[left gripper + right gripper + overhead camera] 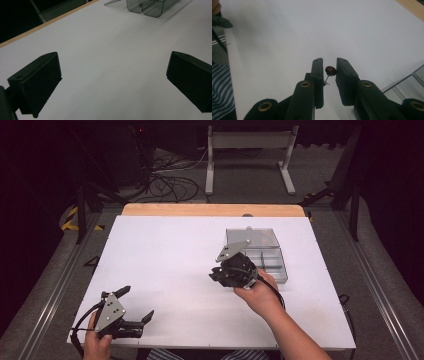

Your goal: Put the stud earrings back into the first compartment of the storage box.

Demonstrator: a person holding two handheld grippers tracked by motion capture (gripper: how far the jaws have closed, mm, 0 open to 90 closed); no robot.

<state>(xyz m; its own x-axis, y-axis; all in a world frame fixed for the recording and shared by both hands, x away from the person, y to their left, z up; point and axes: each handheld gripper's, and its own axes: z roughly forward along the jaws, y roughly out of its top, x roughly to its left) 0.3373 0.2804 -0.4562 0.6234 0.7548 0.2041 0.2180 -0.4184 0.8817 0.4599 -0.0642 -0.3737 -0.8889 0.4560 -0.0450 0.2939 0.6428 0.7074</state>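
Two claws work over my white table (165, 270) in the high view. My right claw (220, 275) hangs just left of the clear plastic compartment box (260, 251), whose lid lies open toward the far edge. My left claw (136, 306) sits well apart at the near left corner, jaws spread wide and empty. From up here I cannot make out anything between the right jaws.

Seen from the left gripper view, both black jaws stand far apart over bare tabletop (112, 62), with a corner of the see-through box (147, 7) far ahead at the top.

Closer in, the right gripper view tells what the high view cannot: a small dark red round-headed pin (330, 70) sits between the jaws of the right claw (329, 65), near their tips. The jaws are nearly closed on it, the red head between the pads, its thin metal shaft slanting down and back toward the claw body. The box rim (404, 82) shows at the lower right, so the compartments lie to that side of the claw, close by. I judge the right hand far better placed than the left, and the pin's shaft, not upright, is what any set-down must reckon with.
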